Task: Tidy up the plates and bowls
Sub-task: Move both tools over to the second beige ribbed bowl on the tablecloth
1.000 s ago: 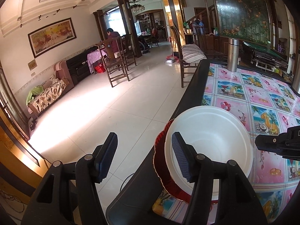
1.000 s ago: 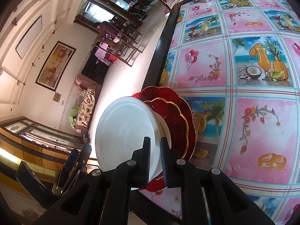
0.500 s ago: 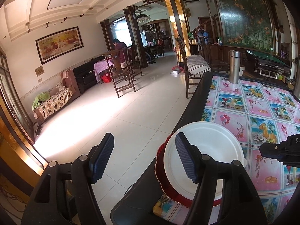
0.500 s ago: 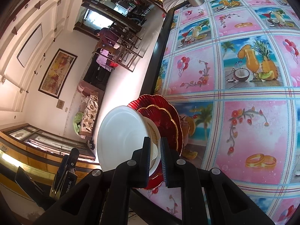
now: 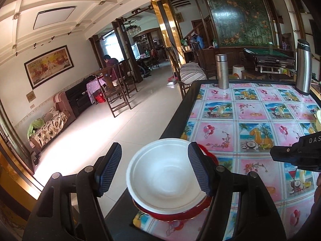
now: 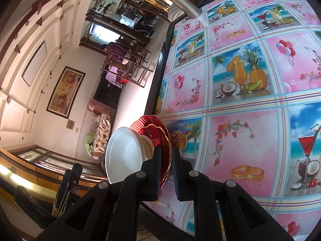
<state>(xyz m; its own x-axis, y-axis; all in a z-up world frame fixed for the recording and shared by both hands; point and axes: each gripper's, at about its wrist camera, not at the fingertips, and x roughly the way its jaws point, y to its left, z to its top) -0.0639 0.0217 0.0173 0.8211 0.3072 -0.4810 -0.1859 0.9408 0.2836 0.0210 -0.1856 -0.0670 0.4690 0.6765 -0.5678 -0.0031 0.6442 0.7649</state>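
Note:
A white bowl (image 5: 166, 174) sits on a stack of red scalloped plates (image 5: 174, 214) at the table's near left corner. In the left wrist view the bowl shows between the fingers of my left gripper (image 5: 153, 169), which is open; its pads do not press on the bowl. In the right wrist view the white bowl (image 6: 124, 154) and the red plates (image 6: 158, 132) lie just beyond my right gripper (image 6: 167, 150), which is shut with nothing in it. From the left wrist view the right gripper (image 5: 274, 155) hangs to the right of the stack, apart from it.
A flowered pink tablecloth (image 5: 250, 110) covers the table with its black rim (image 5: 176, 110). Two steel flasks (image 5: 222, 72) (image 5: 304, 66) stand at the far edge. Tiled floor lies left of the table, with wooden chairs and a seated person (image 5: 111, 68) far off.
Both grippers have drawn back from the stack, which looks smaller. In the left wrist view the bowl has shifted from beside the right finger to between the fingers, which stand a little wider.

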